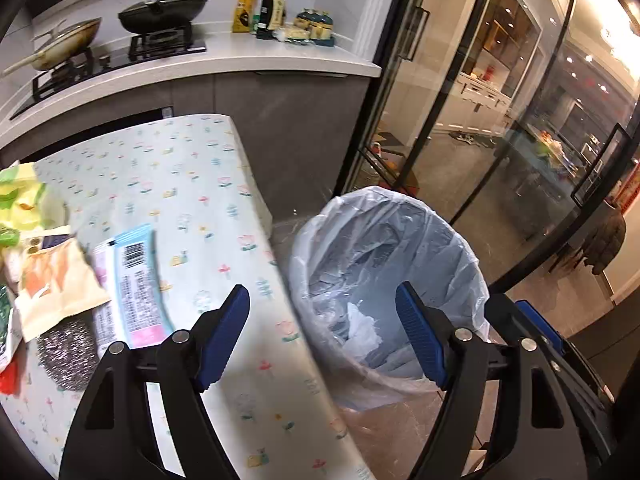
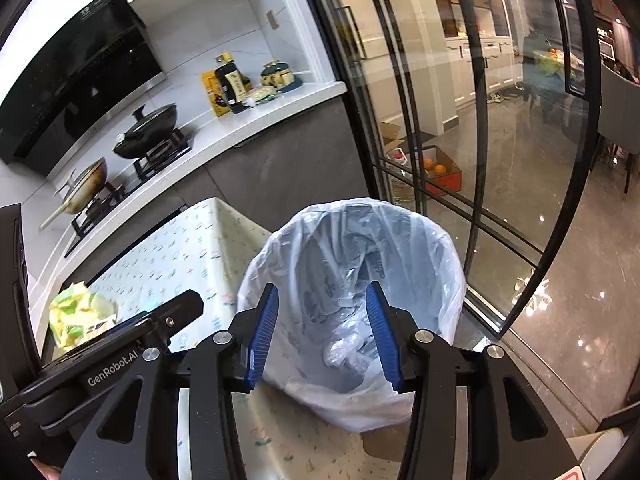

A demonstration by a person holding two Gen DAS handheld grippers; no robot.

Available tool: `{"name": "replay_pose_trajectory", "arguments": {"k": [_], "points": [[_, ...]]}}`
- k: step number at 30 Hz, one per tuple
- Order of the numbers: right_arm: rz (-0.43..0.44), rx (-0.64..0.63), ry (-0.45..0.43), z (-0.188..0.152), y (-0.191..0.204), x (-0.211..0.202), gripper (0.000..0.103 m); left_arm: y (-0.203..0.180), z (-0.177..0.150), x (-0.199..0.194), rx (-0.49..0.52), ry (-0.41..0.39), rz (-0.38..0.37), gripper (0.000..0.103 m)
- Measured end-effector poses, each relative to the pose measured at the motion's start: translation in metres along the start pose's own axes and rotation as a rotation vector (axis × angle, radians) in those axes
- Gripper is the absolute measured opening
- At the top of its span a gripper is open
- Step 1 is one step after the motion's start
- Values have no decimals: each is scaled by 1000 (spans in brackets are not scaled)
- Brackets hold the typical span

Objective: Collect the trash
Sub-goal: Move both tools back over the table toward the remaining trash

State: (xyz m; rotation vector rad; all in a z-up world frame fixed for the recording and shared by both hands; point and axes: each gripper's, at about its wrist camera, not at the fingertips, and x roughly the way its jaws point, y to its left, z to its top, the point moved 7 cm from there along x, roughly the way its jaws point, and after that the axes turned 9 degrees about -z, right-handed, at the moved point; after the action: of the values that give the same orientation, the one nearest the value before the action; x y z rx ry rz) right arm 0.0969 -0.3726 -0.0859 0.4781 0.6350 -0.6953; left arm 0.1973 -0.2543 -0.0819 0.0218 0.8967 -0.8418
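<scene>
At the far left of the left wrist view, a heap of wrappers lies on the flower-patterned counter (image 1: 192,184): a crumpled yellow-green bag (image 1: 20,200), a cream snack packet (image 1: 56,284), a pale blue barcoded pouch (image 1: 136,280) and a steel wool scrubber (image 1: 68,356) touching the packet's lower edge. None of these is between any pads. Just right of them, the left tool (image 1: 322,334) hangs with its blue pads wide apart and nothing between them; one pad sits over the counter's edge, the other over the bin. Beside the counter stands the trash bin (image 1: 400,248), lined with a thin white plastic bag, and crumpled plastic trash (image 2: 348,348) lies at its bottom. From the right wrist view, the right tool (image 2: 322,330) is poised directly above the bin's mouth, its pads parted and empty, with the left tool's black body showing at the lower left. Behind, a stove with two pans and some bottles occupies the kitchen worktop (image 2: 280,108), and glass doors (image 2: 500,140) close off the right side.
</scene>
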Motion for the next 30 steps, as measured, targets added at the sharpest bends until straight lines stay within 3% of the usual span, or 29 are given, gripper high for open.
{"name": "replay_pose_trajectory", "arguments": {"k": [8,11,14,30], "points": [[35,-37,-7,-15,29,-25,47,34,-9,-42,-52,-54,51,72],[48,-58,-14,-21,44,-35,51,48,-16,-58,-49,-69,86,81],[66,-77,-16,-29,60,-43,52,64,-23,-78,-63,-99,111,83],[152,-221,10,-81,152,-81,60,177,-73,-168,-227,-167,254,89]]}}
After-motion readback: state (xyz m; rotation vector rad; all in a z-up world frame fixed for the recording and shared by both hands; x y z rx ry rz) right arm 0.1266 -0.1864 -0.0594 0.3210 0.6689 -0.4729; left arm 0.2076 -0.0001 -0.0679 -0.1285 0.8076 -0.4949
